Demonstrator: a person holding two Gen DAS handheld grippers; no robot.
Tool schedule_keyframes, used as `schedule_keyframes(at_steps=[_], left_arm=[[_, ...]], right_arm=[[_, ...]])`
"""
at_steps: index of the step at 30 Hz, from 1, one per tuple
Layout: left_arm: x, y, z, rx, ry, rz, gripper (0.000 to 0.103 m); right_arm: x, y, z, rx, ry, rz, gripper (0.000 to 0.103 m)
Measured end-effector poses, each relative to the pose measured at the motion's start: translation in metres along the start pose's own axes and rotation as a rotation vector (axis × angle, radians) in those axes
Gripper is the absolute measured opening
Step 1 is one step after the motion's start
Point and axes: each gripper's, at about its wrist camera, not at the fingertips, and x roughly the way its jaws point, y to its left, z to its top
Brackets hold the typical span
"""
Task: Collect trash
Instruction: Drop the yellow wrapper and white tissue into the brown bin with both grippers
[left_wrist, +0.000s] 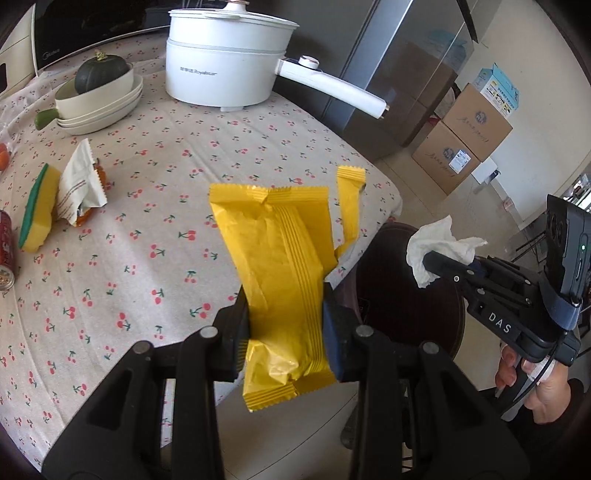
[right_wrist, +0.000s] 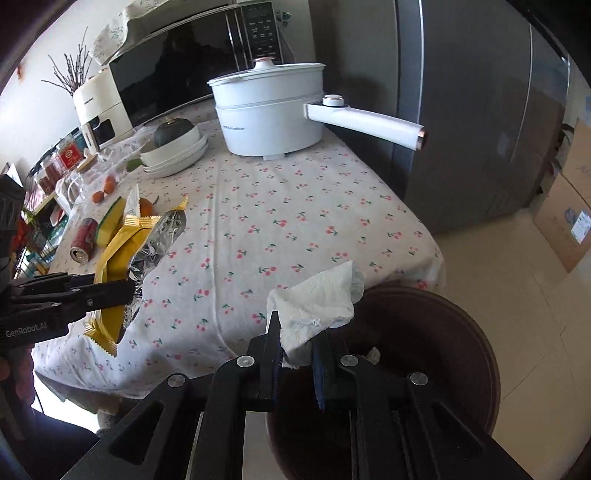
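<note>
My left gripper (left_wrist: 286, 317) is shut on a yellow snack wrapper (left_wrist: 280, 266) and holds it in the air above the table's near edge; the wrapper (right_wrist: 122, 254) with its foil inside also shows in the right wrist view. My right gripper (right_wrist: 295, 343) is shut on a crumpled white tissue (right_wrist: 317, 299), held over the rim of a dark brown bin (right_wrist: 436, 332) beside the table. The tissue (left_wrist: 439, 247) and the bin (left_wrist: 417, 295) also show in the left wrist view. A white-and-orange wrapper (left_wrist: 81, 181) lies on the tablecloth at the left.
On the cherry-print tablecloth (left_wrist: 184, 147) stand a white electric pot (left_wrist: 229, 62) with a long handle, stacked dishes with a green squash (left_wrist: 99, 92), a yellow-green sponge (left_wrist: 38, 206) and a red can (left_wrist: 7, 254). A grey fridge (right_wrist: 461, 110) and cardboard boxes (left_wrist: 465, 144) stand behind.
</note>
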Motion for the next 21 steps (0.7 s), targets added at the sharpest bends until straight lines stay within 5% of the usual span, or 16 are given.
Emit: schedule_keyframes(at_steps=[16,17,19,21], left_arm=[[0.071,-0.101,-0.005,0.174,0.059,-0.183,0.04],[0.072,-0.104,-0.004,0.182,0.052,-0.206,0.045],[0.072,-0.107,-0.003,0.193,0.042,-0.206,0.072],[0.067,-0.106,-0.002,0.188,0.013,-0.184,0.082]], right_arm=[[-0.029,-0.091,-0.046,0.177,0.069,-0.107,0.015],[-0.03,-0.094,-0.048,0.183,0.071,-0.111,0.015],[-0.031,-0.098,-0.052,0.196,0.078,-0.116,0.015],[-0.031,-0.102,-0.053,0.204,0.084,-0.119,0.015]])
